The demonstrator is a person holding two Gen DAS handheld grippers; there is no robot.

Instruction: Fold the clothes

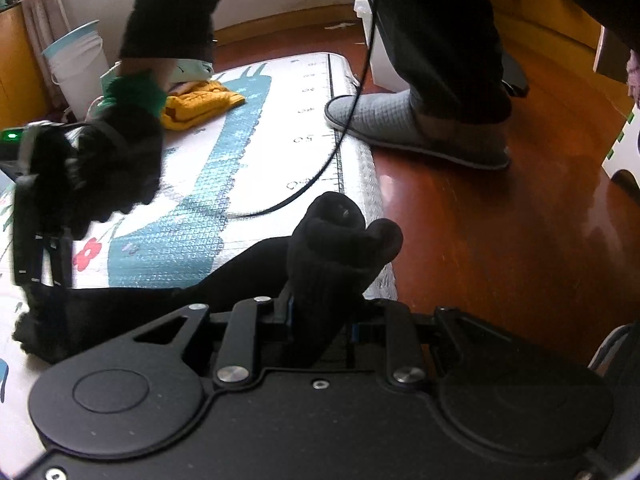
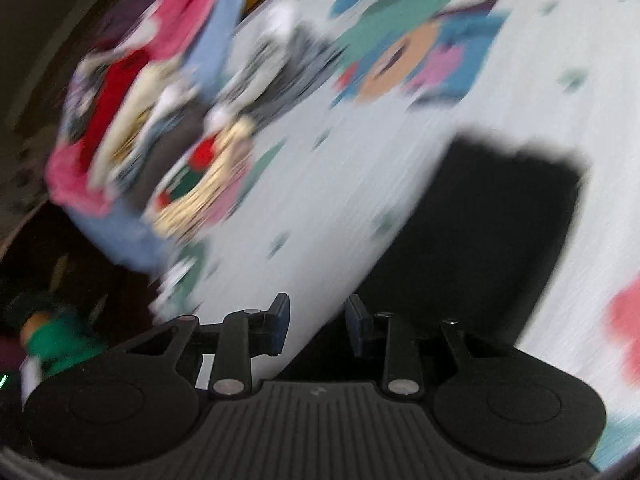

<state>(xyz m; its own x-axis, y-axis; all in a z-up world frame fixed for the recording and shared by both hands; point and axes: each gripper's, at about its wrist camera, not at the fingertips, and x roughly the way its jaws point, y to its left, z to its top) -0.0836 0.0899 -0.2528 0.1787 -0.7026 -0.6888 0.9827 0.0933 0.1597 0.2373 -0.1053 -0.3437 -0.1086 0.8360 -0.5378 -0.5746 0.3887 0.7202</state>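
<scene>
My left tongs (image 1: 320, 312) pinch one end of the black garment (image 1: 332, 248), bunched above the pads. It runs long-axis leftward over the mat (image 1: 224, 184) to my right tongs (image 1: 44, 276). Right-cam view: jaws partly apart, nothing pinched; fabric just ahead.

The person wears a black sleeve (image 1: 172, 12) with a green cuff (image 1: 134, 94), dark trousers (image 1: 436, 28) and a grey quilted slipper (image 1: 400, 124). Both tongs are matte black with silver screw heads (image 1: 232, 374) and blue-edged pads (image 2: 282, 314).

Two close wrist views angled down onto shared printed mat (image 1: 224, 152).
</scene>
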